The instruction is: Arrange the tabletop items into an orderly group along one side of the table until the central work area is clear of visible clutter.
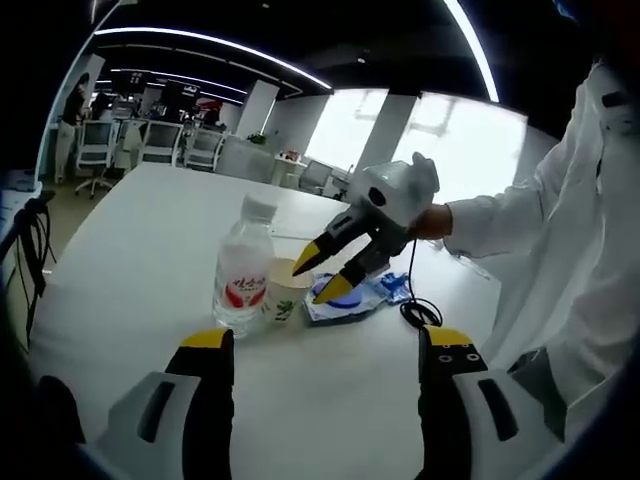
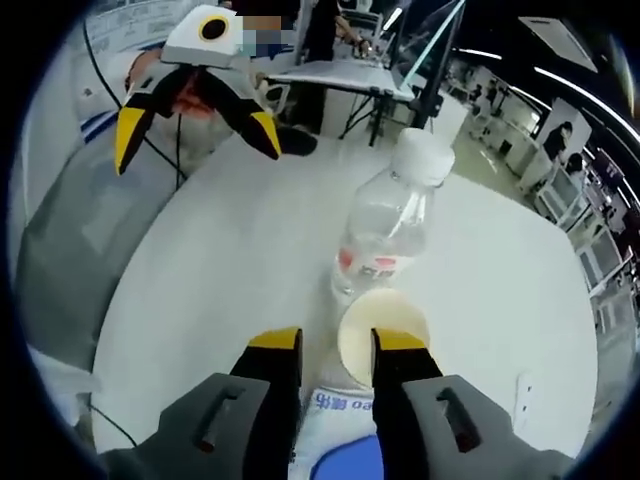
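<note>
My right tool (image 2: 336, 345) hovers part-open at the paper cup (image 2: 383, 335), beside the water bottle (image 2: 385, 238) mid-worktop (image 1: 150, 250). Left tool (image 1: 327, 340) gapes empty. A clumsy nudge could topple the bottle (it's tall).

Bare counter (image 1: 130, 260) lay open left of the bottle (image 1: 243, 268); cup (image 1: 284, 291) and blue packet (image 1: 345, 300) crowded its right.
</note>
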Tool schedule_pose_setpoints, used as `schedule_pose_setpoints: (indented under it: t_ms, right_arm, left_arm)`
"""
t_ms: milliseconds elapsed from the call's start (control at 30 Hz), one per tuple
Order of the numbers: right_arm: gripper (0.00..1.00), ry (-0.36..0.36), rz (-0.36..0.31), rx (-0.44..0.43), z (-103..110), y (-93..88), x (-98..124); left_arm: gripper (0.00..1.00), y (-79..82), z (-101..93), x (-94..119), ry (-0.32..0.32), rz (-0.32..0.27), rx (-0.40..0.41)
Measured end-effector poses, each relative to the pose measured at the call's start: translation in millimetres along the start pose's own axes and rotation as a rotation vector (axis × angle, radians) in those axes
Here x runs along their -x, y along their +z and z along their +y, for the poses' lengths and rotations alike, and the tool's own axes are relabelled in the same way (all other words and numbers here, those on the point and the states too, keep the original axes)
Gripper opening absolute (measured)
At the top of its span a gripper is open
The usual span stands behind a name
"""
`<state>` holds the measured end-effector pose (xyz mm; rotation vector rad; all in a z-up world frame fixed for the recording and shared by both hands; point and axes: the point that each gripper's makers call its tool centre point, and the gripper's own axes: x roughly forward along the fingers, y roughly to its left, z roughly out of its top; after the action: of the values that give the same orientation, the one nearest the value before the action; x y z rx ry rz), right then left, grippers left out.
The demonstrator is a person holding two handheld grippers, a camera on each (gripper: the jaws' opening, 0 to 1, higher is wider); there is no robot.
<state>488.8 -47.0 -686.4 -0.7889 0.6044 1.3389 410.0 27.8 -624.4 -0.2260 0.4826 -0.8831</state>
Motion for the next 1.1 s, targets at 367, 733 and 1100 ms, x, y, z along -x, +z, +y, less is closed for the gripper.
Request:
schedule_pose_setpoints:
  t_ms: [367, 733, 1100]
  right_arm:
    - [0.32, -0.045, -0.044, -0.049, -4.3, 7.8, 12.9]
    - [0.36, -0.094, -0.084, -0.084, -6.7, 11.8, 28.5]
    - [0.45, -0.157, -0.131, -0.152, -7.9, 10.8, 49.4]
  left_arm:
    - [0.77, 7.2, -5.1, 0.1, -0.009, 0.001, -0.016]
    - [0.77, 9.7, -10.2, -1.7, -0.018, 0.008, -0.031]
    - [0.78, 15.5, -15.9, -1.5, -0.029, 0.009, -0.051]
